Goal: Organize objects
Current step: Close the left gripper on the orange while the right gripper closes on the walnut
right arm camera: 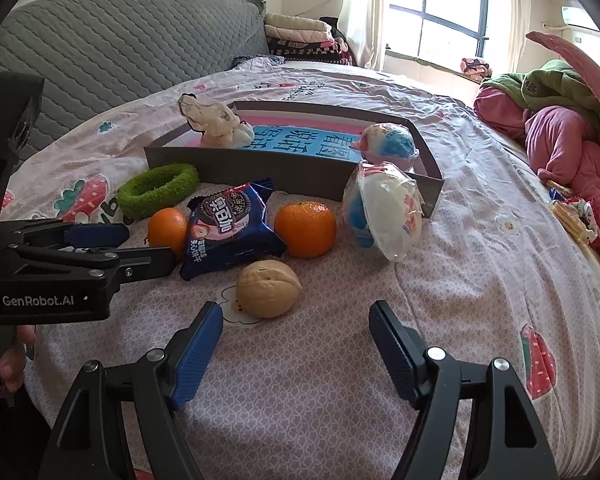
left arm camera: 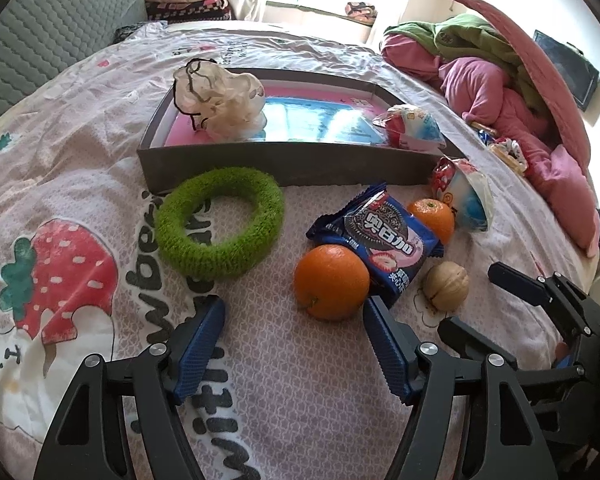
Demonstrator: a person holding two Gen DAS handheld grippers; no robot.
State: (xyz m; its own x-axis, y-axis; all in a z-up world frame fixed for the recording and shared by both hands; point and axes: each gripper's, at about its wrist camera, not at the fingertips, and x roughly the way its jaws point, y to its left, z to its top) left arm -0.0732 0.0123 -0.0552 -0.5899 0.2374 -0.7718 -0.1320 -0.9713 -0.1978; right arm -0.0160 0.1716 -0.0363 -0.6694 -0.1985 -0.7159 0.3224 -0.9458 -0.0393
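Observation:
A grey shallow box (left arm camera: 260, 162) (right arm camera: 260, 172) lies on the bed, holding a cream scrunchie (left arm camera: 220, 100) (right arm camera: 216, 122) and a wrapped toy egg (left arm camera: 410, 126) (right arm camera: 388, 142). In front lie a green fuzzy ring (left arm camera: 220, 224) (right arm camera: 158, 190), a blue cookie packet (left arm camera: 380, 236) (right arm camera: 228, 228), two oranges (left arm camera: 331, 282) (left arm camera: 432, 216) (right arm camera: 305, 228) (right arm camera: 167, 230), a walnut (left arm camera: 446, 286) (right arm camera: 269, 288) and a second wrapped egg (left arm camera: 466, 196) (right arm camera: 384, 214). My left gripper (left arm camera: 294, 320) is open, just before the near orange. My right gripper (right arm camera: 296, 326) is open, the walnut just ahead of its left finger.
The bed has a pink strawberry-print sheet (left arm camera: 80, 152). A pile of pink and green bedding (left arm camera: 500, 80) (right arm camera: 560, 120) lies at the right, with small snack packets (right arm camera: 572, 216) beside it. A grey quilted headboard (right arm camera: 120, 40) stands at the left back.

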